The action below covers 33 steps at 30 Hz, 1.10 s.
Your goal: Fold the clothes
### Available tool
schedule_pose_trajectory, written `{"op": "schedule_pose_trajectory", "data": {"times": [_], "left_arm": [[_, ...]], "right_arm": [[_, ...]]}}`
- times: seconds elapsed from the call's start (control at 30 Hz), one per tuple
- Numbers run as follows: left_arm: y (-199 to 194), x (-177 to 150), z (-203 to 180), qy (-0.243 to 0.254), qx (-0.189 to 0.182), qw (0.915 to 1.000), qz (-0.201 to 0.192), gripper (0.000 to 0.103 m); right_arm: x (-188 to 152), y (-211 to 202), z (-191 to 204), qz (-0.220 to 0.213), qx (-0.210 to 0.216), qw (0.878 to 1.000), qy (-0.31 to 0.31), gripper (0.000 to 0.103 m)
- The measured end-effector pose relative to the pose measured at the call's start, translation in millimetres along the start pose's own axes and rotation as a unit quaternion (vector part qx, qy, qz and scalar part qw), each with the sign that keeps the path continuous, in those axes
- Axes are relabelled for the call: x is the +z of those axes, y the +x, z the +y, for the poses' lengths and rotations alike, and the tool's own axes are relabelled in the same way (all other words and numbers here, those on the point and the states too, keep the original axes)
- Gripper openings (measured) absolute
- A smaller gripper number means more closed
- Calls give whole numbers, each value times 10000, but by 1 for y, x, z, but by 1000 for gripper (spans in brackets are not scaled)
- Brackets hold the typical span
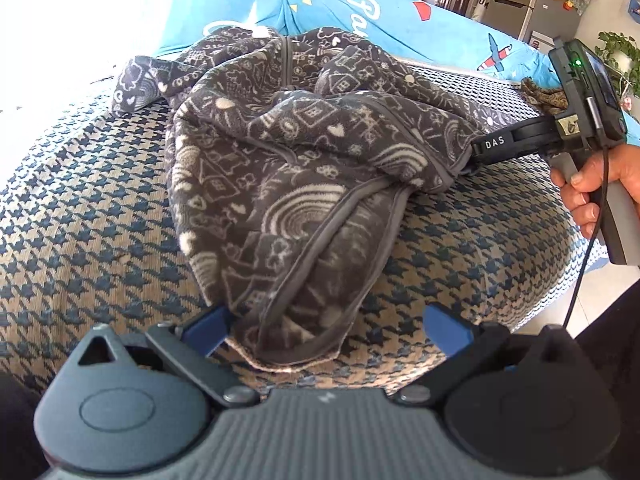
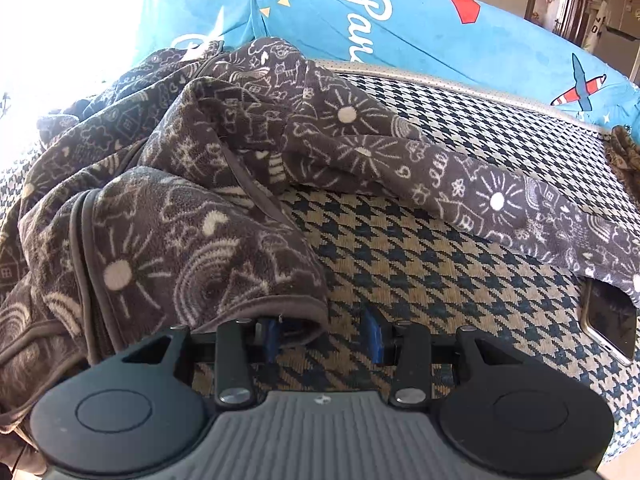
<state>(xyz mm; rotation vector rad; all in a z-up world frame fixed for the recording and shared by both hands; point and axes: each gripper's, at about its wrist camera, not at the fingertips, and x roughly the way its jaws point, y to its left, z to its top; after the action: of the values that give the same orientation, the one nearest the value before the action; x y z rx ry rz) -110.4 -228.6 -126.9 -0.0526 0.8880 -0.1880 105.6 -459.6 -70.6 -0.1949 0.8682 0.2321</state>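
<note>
A dark grey fleece garment (image 1: 288, 168) printed with cream doodles lies crumpled on a houndstooth-covered cushion (image 1: 80, 216), a blue printed cover (image 1: 384, 12) behind it at twelve o'clock. In the left wrist view, the left gripper (image 1: 326, 326) has its jaws wide apart, the garment's piped hem lying between them, neither blue pad pressing it. At three o'clock a hand (image 1: 592, 188) holds the right gripper (image 1: 474, 160) against the garment's edge. In the right wrist view, its jaws stand partly apart; the left pad sits under a folded hem, the right over bare cushion. A phone (image 2: 608, 320) lies at four o'clock, partly under a sleeve (image 2: 500, 204).
</note>
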Motion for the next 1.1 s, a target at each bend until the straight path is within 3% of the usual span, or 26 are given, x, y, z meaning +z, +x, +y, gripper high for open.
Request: {"op": "schedule_pose_trajectory", "data": {"times": [0.17,0.2,0.23,0.27,0.33,0.5,0.7,1.0,1.1], "left_arm": [[1,4,22,-560,81,9984,-16,103],[1,4,26,-663,80,9978,-29,103],[0,5,29,-731,97,9973,-40,103],[0,5,31,-766,126,9970,-45,103],[0,6,34,-806,200,9965,-43,103],[-1,6,43,-966,481,9941,-60,103],[-2,8,54,-1155,1045,9877,-124,103],[3,7,53,-1066,1226,9867,-90,103],[3,8,54,-1110,1315,9850,-125,103]], "right_arm": [[6,3,2,-44,-47,10000,14,39],[7,2,1,-73,7,10000,33,33],[8,0,0,-100,81,9999,59,14],[9,-2,0,-148,116,9998,109,8],[11,-8,-3,-308,117,9992,219,7],[14,-17,-15,-558,246,9957,703,6],[14,-21,-20,-637,342,9936,868,6],[15,-10,-17,-362,268,9956,822,9],[13,-6,-14,-292,166,9968,731,17]]}}
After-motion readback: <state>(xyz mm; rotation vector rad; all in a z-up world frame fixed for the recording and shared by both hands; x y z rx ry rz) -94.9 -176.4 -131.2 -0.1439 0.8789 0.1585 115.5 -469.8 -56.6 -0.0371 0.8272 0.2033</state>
